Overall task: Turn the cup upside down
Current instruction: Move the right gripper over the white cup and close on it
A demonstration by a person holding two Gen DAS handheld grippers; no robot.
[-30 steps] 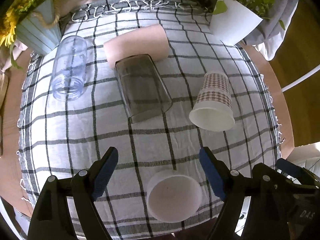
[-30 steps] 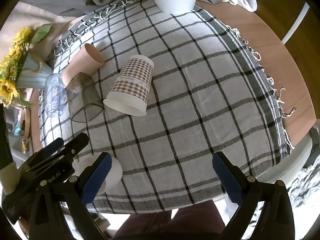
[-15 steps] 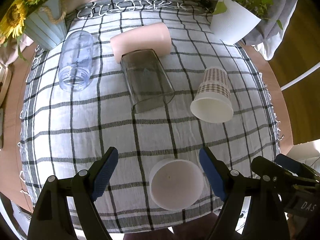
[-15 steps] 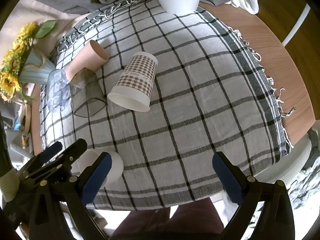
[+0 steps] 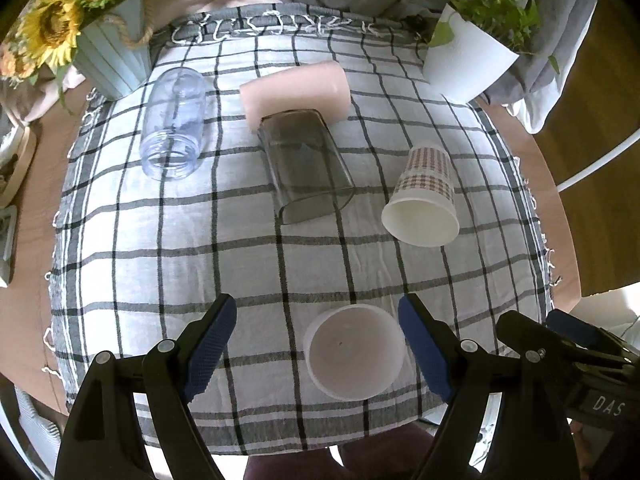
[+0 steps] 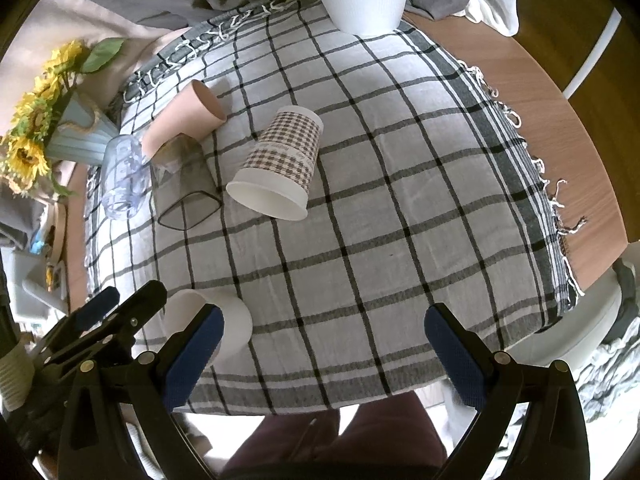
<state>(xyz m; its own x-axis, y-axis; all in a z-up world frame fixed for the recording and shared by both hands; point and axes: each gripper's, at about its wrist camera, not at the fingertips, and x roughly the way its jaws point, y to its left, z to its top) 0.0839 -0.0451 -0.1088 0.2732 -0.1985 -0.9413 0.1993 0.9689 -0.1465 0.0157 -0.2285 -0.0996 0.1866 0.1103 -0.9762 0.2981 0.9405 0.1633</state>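
Observation:
A white cup [image 5: 354,350] stands near the front edge of the checked cloth, flat round face up; it also shows in the right wrist view [image 6: 224,322]. My left gripper [image 5: 318,346] is open, its blue pads either side of the cup and not touching it. My right gripper [image 6: 320,348] is open and empty over the cloth's front edge, to the right of the cup. A houndstooth paper cup [image 5: 424,196] lies on its side, as do a smoky glass [image 5: 306,164], a pink cup [image 5: 296,92] and a clear jar [image 5: 174,118].
A white plant pot [image 5: 464,66] stands at the back right and a pale blue vase with sunflowers [image 5: 108,56] at the back left. The wooden table [image 6: 560,128] shows past the cloth on the right. The person's legs are below the front edge.
Both grippers have pulled back and risen a little, so the table looks farther away. The white cup now sits more to the right between my left pads. No object has moved.

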